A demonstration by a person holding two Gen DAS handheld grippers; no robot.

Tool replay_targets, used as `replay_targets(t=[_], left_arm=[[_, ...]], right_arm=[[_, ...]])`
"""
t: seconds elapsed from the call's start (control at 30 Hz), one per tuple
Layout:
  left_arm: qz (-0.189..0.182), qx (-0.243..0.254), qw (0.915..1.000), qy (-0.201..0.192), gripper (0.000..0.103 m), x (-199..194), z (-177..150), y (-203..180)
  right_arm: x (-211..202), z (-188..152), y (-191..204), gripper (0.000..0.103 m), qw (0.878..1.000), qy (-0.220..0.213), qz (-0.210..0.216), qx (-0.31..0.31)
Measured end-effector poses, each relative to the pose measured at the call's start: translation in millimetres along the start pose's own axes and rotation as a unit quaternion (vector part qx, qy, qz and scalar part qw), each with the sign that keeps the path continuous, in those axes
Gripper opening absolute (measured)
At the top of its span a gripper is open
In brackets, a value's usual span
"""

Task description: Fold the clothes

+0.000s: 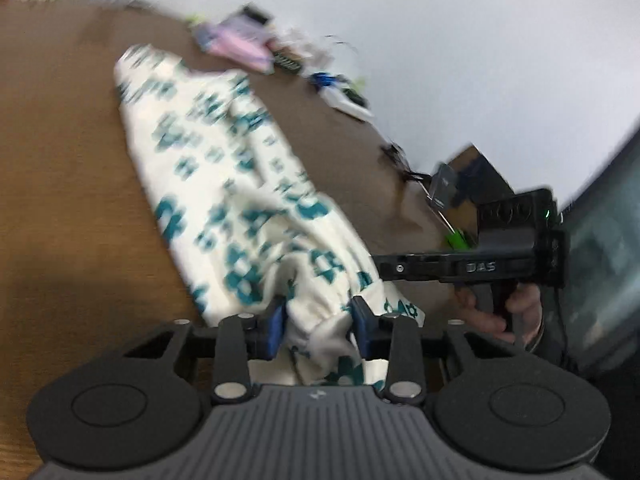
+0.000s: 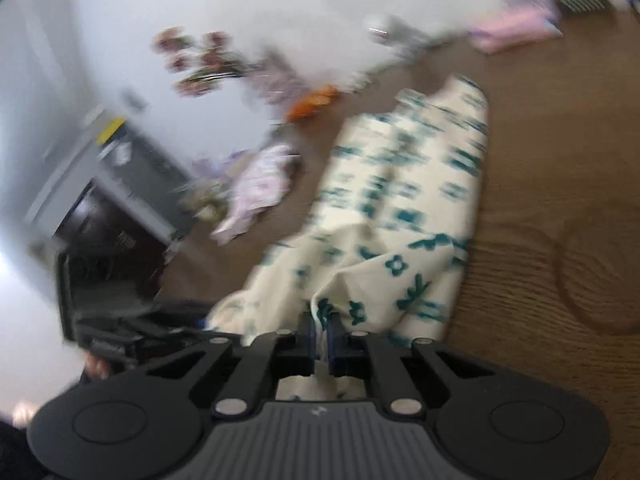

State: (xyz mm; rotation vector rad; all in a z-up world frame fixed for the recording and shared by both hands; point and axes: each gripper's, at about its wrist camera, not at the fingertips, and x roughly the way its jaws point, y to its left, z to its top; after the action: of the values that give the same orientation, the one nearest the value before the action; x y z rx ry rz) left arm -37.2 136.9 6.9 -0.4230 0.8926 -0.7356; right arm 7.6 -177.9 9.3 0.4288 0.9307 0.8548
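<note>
A cream garment with a teal flower print lies stretched along the brown wooden table. My left gripper is shut on a bunched fold at the garment's near edge, with thick cloth filling the space between the blue pads. My right gripper is shut on another part of the same near edge of the garment. The right gripper also shows in the left wrist view, close beside the cloth, held by a hand. Both views are motion-blurred.
Pink and purple items and small clutter line the table's far edge by the white wall. A small lilac garment, an orange object and flowers lie to the left. A dark cabinet stands nearby.
</note>
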Motion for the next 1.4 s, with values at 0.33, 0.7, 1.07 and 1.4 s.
replay_targets(t=[0.33,0.7,1.07,1.4], left_arm=[[0.039,0.006,0.9991,-0.017,0.049,2.0,-7.6,-6.6],[0.112,0.047,0.9864,-0.111,0.065,-70.8,-20.1,-36.3],[0.085,0.069,0.9932,-0.04,0.01,-45.9,-56.4,-41.1],[0.175,0.229,0.9527,-0.096,0.078,-64.6,-73.6,-89.4]], right_arm=[[-29.7,-12.4,66.2,0.014,0.976,-0.09,-0.087,-0.177],[48.4,-2.0,70.4,0.006,0.973,-0.015,-0.11,-0.202],[50.1,-7.4,67.1,0.006,0.975,-0.018,-0.111,-0.193],[39.0,-2.9,73.9,0.013,0.974,-0.023,-0.114,-0.195]])
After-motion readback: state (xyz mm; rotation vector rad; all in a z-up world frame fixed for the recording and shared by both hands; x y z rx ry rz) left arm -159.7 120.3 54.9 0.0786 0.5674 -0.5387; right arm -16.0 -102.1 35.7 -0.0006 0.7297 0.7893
